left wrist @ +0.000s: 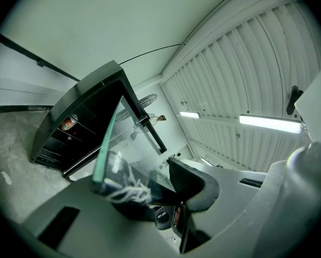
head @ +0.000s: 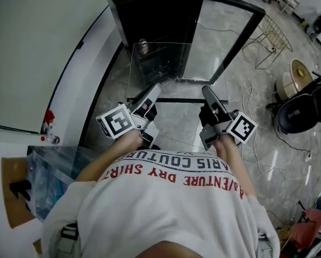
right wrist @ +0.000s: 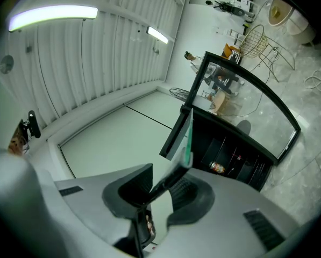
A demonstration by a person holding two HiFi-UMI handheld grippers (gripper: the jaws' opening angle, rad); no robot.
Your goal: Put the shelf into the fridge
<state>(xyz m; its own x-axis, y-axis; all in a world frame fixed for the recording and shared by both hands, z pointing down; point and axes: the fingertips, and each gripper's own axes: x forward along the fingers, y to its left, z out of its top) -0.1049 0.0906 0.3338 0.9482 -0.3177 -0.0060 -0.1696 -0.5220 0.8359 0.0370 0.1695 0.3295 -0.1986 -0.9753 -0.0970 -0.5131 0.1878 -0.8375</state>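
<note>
I hold a clear glass shelf with a black front bar level in front of a small black fridge. The fridge's glass door stands open to the right. My left gripper is shut on the shelf's near left edge, my right gripper on its near right edge. In the left gripper view the greenish glass edge runs out from between the jaws toward the fridge. The right gripper view shows the shelf clamped edge-on, with the fridge beyond. A can stands inside.
A white wall and a panel with a black strip run along the left. A cardboard box with plastic wrap lies at the lower left. To the right are a wire basket, a black round seat and cables on the floor.
</note>
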